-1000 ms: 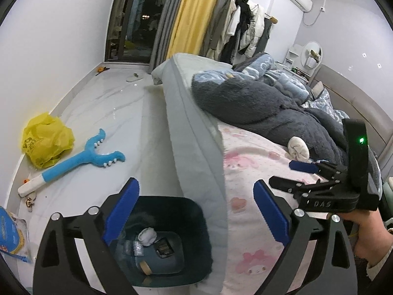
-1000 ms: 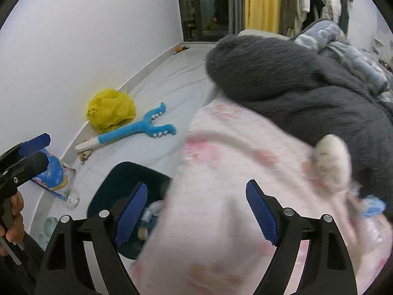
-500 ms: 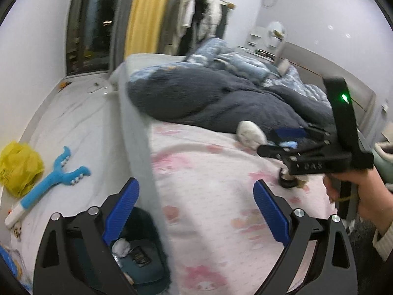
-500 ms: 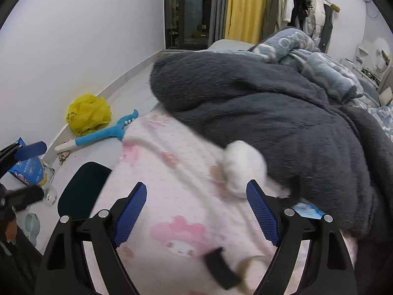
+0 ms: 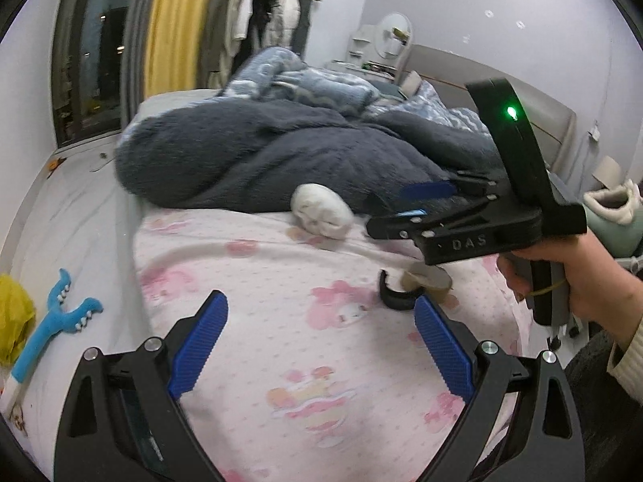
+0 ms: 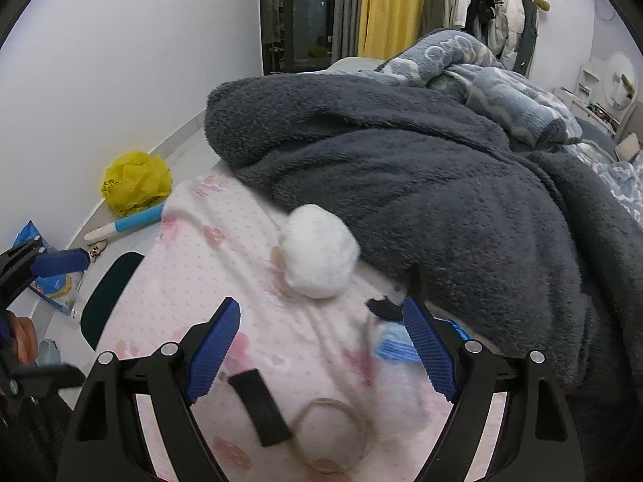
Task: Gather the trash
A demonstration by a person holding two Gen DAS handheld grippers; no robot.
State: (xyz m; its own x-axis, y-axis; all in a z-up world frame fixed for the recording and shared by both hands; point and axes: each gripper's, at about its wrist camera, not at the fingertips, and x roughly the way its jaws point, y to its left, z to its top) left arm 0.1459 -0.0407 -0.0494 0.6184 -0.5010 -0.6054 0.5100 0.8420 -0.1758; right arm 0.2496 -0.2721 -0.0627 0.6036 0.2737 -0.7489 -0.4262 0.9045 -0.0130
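The bed (image 5: 305, 345), under a pink printed sheet (image 6: 225, 265), fills both views. A dark grey blanket (image 6: 422, 168) is heaped across its far half, with a blue one (image 6: 494, 80) behind. On the floor (image 5: 76, 217) by the wall lie a yellow bag (image 6: 134, 182) and a blue toy (image 5: 52, 321); a dark bin (image 6: 108, 293) shows just past the bed's edge.

The trash sits on the sheet — a white wad (image 6: 317, 251) touching the grey blanket's edge, then a tape roll (image 6: 331, 436), a black strip (image 6: 259, 411) beside it and a blue wrapper (image 6: 392, 341) near the blanket.

The right tool (image 6: 321, 355) is spread wide and empty above the roll. The left tool (image 5: 319, 347) is also spread, holding nothing.
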